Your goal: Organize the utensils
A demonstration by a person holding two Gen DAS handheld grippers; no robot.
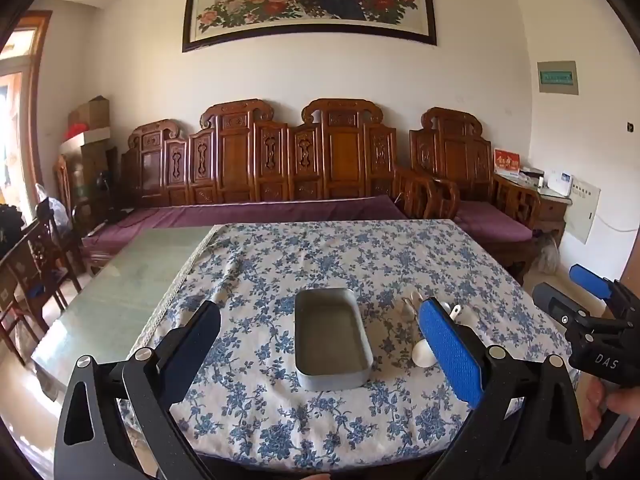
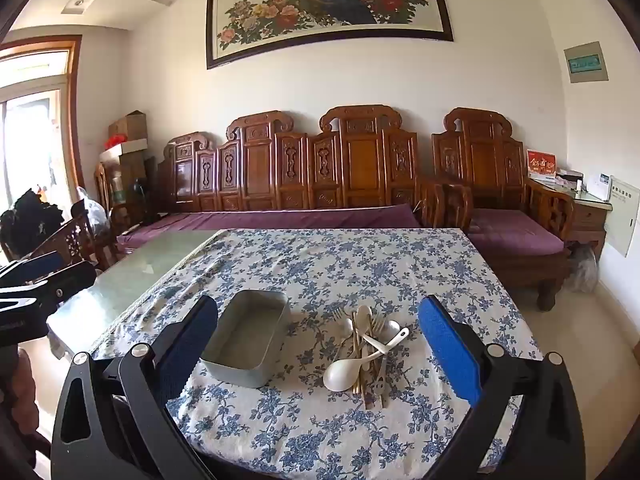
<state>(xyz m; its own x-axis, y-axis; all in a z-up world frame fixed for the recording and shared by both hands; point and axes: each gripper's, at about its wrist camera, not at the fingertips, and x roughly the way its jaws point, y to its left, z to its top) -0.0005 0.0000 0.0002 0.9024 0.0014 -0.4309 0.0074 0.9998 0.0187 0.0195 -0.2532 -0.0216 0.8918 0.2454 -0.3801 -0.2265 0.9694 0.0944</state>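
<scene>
On the floral-clothed tabletop (image 2: pixel 360 264), beside the empty grey metal rectangular tin (image 2: pixel 248 340), lies the tangled white-spoon-and-fork pile (image 2: pixel 368 352); with both grippers' fingers spread, pinch one handle singly.

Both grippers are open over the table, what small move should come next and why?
Probably ease the open right gripper down onto the large white spoon: it tops the utensil pile, and the metal tin beside it sits empty.
</scene>
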